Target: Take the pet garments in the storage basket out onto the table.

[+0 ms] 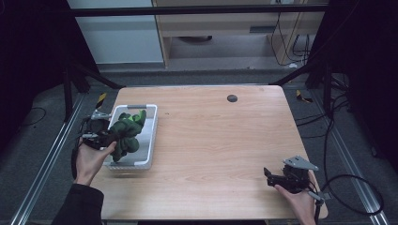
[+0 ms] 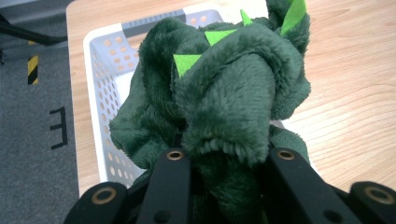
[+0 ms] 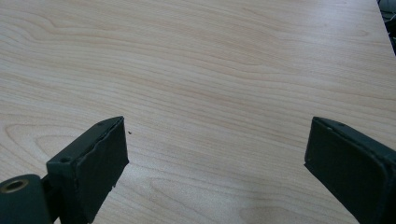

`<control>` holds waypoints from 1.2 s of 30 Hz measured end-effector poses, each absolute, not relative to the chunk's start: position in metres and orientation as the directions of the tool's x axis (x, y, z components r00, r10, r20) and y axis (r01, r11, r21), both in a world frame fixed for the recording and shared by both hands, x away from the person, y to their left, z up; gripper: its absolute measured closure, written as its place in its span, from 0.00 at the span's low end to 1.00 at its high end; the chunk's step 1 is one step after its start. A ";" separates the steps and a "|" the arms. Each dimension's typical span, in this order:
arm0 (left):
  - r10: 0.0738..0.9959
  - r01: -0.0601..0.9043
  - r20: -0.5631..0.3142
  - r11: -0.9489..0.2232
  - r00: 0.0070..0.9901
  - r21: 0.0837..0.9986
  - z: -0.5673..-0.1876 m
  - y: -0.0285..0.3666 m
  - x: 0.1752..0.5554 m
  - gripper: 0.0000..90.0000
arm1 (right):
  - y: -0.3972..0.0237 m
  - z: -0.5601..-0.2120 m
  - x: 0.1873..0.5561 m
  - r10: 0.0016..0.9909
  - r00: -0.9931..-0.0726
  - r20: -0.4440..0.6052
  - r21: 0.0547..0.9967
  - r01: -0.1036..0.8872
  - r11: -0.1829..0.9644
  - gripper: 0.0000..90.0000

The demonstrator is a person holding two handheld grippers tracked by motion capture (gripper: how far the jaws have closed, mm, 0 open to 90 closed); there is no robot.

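Gripped by our left gripper (image 2: 229,161), the soft, light green plush toy (image 2: 224,93) hangs over the white basket (image 2: 100,70); our right gripper (image 3: 215,154) gapes empty.

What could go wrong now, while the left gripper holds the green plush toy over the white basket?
1. The left gripper pinches only a fold of the green plush toy, so the soft fabric could slip free.
2. The white basket sits near the table's left edge; a dragging toy might push it off.
3. The right gripper rests open, far away, and could not steady the basket quickly.
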State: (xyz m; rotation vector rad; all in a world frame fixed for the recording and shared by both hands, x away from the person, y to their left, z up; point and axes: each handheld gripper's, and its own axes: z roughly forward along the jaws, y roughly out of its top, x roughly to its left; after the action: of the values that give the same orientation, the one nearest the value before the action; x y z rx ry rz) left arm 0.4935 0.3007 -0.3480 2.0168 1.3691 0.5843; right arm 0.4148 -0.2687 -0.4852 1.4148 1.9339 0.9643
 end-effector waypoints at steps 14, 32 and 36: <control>0.902 0.596 0.039 -0.316 0.430 0.738 -0.320 0.289 0.476 0.85 | -0.269 -0.484 0.414 0.958 -0.287 -0.017 0.814 0.552 0.179 0.07; 0.861 0.566 0.063 -0.384 0.504 0.729 -0.299 0.268 0.469 0.86 | -0.270 -0.482 0.413 0.958 -0.287 -0.022 0.822 0.539 0.181 0.07; 0.848 0.555 0.081 -0.412 0.524 0.722 -0.295 0.260 0.467 0.86 | -0.270 -0.482 0.413 0.958 -0.285 -0.023 0.823 0.539 0.180 0.06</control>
State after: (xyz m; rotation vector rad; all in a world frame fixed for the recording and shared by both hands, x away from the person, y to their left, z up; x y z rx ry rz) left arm 0.4667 0.2604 -0.2946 2.1218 1.1358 0.5883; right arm 0.4129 -0.2703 -0.4824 1.4043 1.9056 0.9791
